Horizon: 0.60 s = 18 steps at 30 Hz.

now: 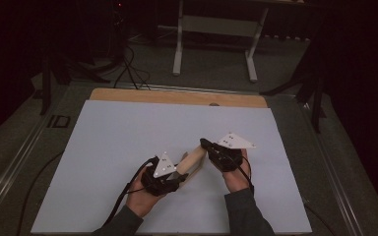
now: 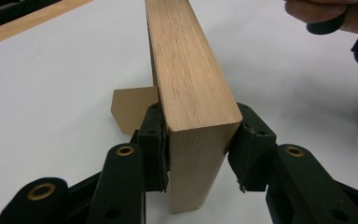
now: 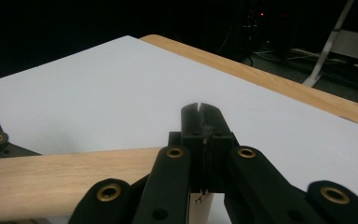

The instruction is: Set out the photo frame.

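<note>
— White sheet [image 1: 128, 147] over wooden table [image 1: 177, 96], dark room. Listed?

— Item one: wooden block [image 1: 193, 158], lifted off the sheet between both hands. Left gripper [image 2: 198, 140] pads clamp its near end. Right gripper [image 3: 200, 122] jaws pressed together at the far end; anything pinched, I cannot tell.

— Small tan piece [image 2: 131, 109]?

— Behind the block. Advice: keep the left clamp square and the block level.

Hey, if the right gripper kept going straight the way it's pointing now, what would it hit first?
Probably nothing soon: the right gripper, jaws shut, points over the bare white sheet toward the table's wooden edge. The wooden block lies beside and below it, though depth is unclear.
</note>
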Each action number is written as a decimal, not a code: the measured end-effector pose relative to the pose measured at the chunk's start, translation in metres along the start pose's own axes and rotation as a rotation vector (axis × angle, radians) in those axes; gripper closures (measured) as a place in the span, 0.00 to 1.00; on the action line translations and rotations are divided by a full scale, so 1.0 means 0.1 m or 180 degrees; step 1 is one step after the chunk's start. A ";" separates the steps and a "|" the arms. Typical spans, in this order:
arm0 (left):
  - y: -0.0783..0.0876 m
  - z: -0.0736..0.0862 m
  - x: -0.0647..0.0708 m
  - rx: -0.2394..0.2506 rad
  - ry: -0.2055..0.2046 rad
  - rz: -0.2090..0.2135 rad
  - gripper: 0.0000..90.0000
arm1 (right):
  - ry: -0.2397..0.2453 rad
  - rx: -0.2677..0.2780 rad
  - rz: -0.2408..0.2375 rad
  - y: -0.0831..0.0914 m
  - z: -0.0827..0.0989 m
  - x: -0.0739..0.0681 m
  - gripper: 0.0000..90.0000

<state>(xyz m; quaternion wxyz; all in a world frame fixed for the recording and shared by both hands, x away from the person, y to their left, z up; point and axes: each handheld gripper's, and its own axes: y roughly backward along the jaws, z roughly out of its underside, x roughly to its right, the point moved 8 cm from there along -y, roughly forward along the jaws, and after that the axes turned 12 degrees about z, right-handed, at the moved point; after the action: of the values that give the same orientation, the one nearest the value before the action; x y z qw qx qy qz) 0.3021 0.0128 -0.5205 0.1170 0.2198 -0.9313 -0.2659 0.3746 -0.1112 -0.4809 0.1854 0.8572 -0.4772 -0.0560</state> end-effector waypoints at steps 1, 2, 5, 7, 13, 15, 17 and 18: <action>0.00 0.00 0.01 -0.0004 -0.0008 0.0009 0.68 | 0.0004 -0.0005 0.0001 0.00 0.00 0.00 0.99; 0.00 0.00 0.02 -0.0001 -0.0008 0.0018 0.68 | 0.0004 -0.0010 0.0000 0.00 0.01 0.00 0.99; -0.01 0.00 0.04 -0.0004 -0.0041 0.0045 0.68 | 0.0003 -0.0023 -0.0001 -0.01 0.02 0.00 0.99; -0.01 0.00 0.04 -0.0014 -0.0052 0.0059 0.68 | 0.0006 -0.0030 0.0003 -0.02 0.02 0.00 0.99; 0.00 0.00 0.06 -0.0023 -0.0085 0.0077 0.68 | 0.0014 -0.0077 0.0004 -0.04 0.05 0.00 0.99; 0.00 0.01 0.07 -0.0025 -0.0101 0.0084 0.68 | 0.0020 -0.0096 -0.0005 -0.05 0.06 -0.01 0.99; 0.00 0.01 0.07 -0.0026 -0.0106 0.0089 0.68 | 0.0030 -0.0103 0.0000 -0.05 0.07 -0.01 0.99; 0.00 0.01 0.07 -0.0031 -0.0111 0.0092 0.68 | 0.0047 -0.0106 0.0007 -0.06 0.08 -0.01 0.99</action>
<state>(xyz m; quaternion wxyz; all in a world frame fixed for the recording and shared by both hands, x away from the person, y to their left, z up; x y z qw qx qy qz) 0.2953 0.0098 -0.5204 0.1056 0.2011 -0.9350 -0.2725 0.3769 -0.1093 -0.4904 0.2033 0.8538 -0.4758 -0.0573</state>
